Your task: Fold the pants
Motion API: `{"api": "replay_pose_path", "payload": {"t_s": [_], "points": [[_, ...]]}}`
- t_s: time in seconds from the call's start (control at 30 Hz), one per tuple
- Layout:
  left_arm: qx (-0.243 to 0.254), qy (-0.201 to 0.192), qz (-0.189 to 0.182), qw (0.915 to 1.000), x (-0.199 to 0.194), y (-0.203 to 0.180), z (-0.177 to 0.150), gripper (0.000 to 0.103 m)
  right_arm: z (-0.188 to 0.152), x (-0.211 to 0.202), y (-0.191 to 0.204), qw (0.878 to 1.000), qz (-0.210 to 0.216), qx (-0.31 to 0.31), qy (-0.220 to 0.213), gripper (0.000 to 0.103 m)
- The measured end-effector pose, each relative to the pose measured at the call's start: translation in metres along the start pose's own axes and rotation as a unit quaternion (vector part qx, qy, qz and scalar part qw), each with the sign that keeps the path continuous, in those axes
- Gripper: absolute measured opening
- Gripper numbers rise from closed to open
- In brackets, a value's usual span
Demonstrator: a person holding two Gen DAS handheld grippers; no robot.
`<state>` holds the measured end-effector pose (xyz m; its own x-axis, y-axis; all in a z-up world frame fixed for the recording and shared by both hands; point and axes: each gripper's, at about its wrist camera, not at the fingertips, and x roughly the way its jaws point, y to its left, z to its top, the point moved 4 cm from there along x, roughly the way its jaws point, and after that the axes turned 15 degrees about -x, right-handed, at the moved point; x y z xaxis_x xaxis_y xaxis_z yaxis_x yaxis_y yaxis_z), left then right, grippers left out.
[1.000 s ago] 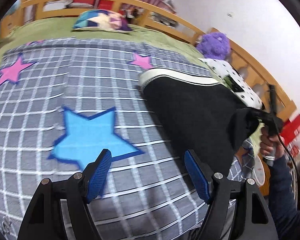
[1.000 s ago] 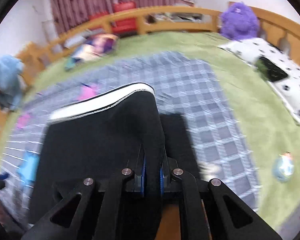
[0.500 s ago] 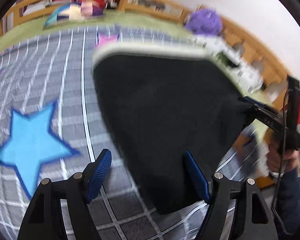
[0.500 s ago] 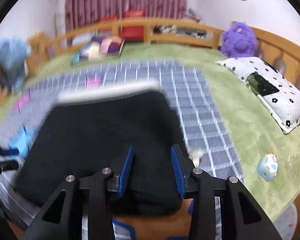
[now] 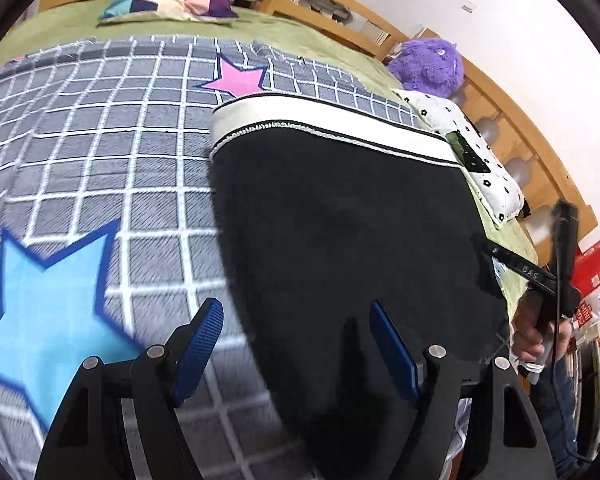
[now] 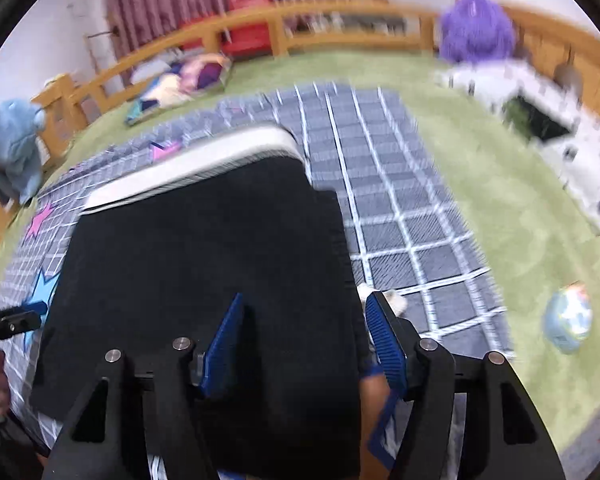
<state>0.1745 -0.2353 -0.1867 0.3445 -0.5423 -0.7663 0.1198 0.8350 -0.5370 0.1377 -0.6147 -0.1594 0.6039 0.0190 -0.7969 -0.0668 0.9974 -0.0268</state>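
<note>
Left wrist view: black pants (image 5: pixel 340 232) lie flat on the checked blanket (image 5: pixel 100 152), long axis 6-to-12 with the white waistband (image 5: pixel 332 120) at 12; left gripper (image 5: pixel 296 344) and right gripper (image 6: pixel 304 336) both gape empty over the near hem, neither clearly nearer.
</note>
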Motion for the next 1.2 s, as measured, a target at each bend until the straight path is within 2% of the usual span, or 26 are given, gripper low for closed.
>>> {"api": "replay_pose_path", "payload": {"t_s": [0.07,0.1,0.37,0.43,0.53,0.6,0.7,0.77,0.83,0.9,1.0,1.2], "points": [[0.006,0.007,0.026,0.9996,0.017,0.0,0.005,0.074,0.002,0.02,-0.011,0.999,0.027,0.027,0.006,0.071],[0.008,0.016,0.033,0.9993,0.026,0.0,0.005,0.074,0.002,0.026,-0.014,0.999,0.032,0.034,0.008,0.071],[0.005,0.007,0.033,0.9994,0.048,0.001,0.01,0.074,0.005,0.053,-0.002,0.998,0.031,0.001,0.047,0.071],[0.001,0.004,0.031,0.9995,0.053,-0.005,0.01,0.072,0.003,0.055,-0.002,0.998,0.043,0.004,0.048,0.071],[-0.015,0.004,0.016,0.9998,0.053,-0.005,0.012,0.056,-0.002,0.057,-0.006,0.997,0.063,0.017,0.038,0.07],[-0.026,0.001,-0.003,0.9997,0.049,-0.007,0.015,0.035,-0.006,0.056,-0.008,0.996,0.085,0.033,0.024,0.067],[-0.021,0.002,-0.008,0.9997,0.041,-0.015,0.021,0.019,-0.01,0.048,-0.011,0.992,0.114,0.056,0.002,0.055],[-0.024,0.002,-0.025,0.9994,0.033,-0.019,0.027,0.017,-0.01,0.039,-0.013,0.99,0.119,0.072,-0.005,0.047],[-0.019,-0.006,-0.051,0.9985,0.015,-0.022,0.034,0.014,-0.006,0.022,-0.01,0.99,0.112,0.082,-0.022,0.034],[-0.013,-0.014,-0.057,0.9982,0.0,-0.022,0.038,0.013,0.002,0.004,0.0,0.99,0.107,0.082,-0.04,0.029],[-0.009,-0.031,-0.056,0.9979,-0.022,-0.015,0.046,0.012,0.021,-0.019,0.031,0.993,0.086,0.062,-0.055,0.025],[-0.031,-0.06,-0.047,0.9966,-0.082,0.039,0.063,0.012,0.044,-0.033,0.101,0.991,0.112,0.04,-0.068,0.021]]}}
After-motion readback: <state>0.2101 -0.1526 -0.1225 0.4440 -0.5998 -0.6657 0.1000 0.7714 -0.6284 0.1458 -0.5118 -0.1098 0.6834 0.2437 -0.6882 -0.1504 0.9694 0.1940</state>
